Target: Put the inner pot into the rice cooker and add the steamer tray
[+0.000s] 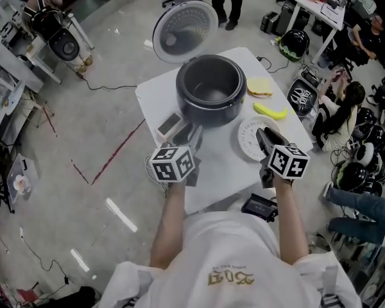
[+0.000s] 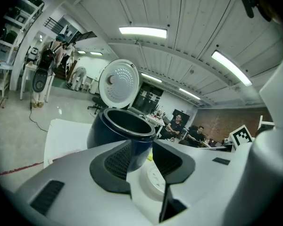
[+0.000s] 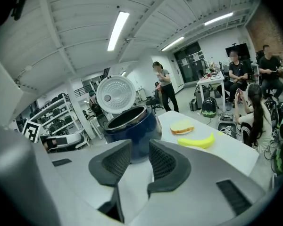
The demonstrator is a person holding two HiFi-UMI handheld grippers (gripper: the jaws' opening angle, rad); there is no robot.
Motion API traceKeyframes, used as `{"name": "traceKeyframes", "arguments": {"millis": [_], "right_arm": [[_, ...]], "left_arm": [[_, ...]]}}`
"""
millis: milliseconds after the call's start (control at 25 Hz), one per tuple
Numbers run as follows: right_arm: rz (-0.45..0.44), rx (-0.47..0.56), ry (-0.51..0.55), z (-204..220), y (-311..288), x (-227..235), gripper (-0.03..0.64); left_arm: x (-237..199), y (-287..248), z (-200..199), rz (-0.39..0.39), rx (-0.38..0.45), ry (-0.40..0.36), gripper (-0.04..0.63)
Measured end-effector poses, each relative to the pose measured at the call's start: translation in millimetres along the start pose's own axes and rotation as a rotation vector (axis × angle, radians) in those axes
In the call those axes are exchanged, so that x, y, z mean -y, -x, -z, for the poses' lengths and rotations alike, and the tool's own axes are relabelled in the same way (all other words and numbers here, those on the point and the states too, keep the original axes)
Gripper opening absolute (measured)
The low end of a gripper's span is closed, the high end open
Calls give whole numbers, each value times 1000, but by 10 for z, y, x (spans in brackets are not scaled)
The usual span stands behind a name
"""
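Two sets of tongs out over the near side of the white table (image 1: 159,100), both spread, nothing pinched. Left tongs (image 2: 141,158) lined up on the rice cooker (image 1: 210,88), dark body mid-table, lid (image 1: 185,31) flipped up behind it. Dark bowl inside the rim, inner pot or bare well, impossible to call. Right tongs (image 3: 140,159) hovering above the steamer tray (image 1: 247,141), white round disc lying flat just right of the cooker. Beyond the tray, banana (image 1: 270,111) and bread slice (image 1: 259,86), both near the cooker's right flank.
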State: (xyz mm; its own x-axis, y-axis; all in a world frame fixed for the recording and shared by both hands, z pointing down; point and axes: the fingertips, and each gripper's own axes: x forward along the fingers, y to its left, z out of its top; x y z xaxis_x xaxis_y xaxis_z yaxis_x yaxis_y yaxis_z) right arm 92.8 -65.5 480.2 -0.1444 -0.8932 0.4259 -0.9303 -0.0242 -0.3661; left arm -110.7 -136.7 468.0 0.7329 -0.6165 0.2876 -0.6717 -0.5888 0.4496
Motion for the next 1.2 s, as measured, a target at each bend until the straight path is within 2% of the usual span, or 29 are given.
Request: {"name": "traceKeyframes", "arguments": {"millis": [480,800,1200], "right_arm": [[57,-53,-49,262,248,591,120],[43,-133,-46,389,138,1185,120],[20,-268,21,510,-200,1912,133]], "left_arm": [[325,-318,532,12,-120,32,150],[442,-725,927,-52,-184,78,158],[491,-1200,1378,-154,-267,134,160]]}}
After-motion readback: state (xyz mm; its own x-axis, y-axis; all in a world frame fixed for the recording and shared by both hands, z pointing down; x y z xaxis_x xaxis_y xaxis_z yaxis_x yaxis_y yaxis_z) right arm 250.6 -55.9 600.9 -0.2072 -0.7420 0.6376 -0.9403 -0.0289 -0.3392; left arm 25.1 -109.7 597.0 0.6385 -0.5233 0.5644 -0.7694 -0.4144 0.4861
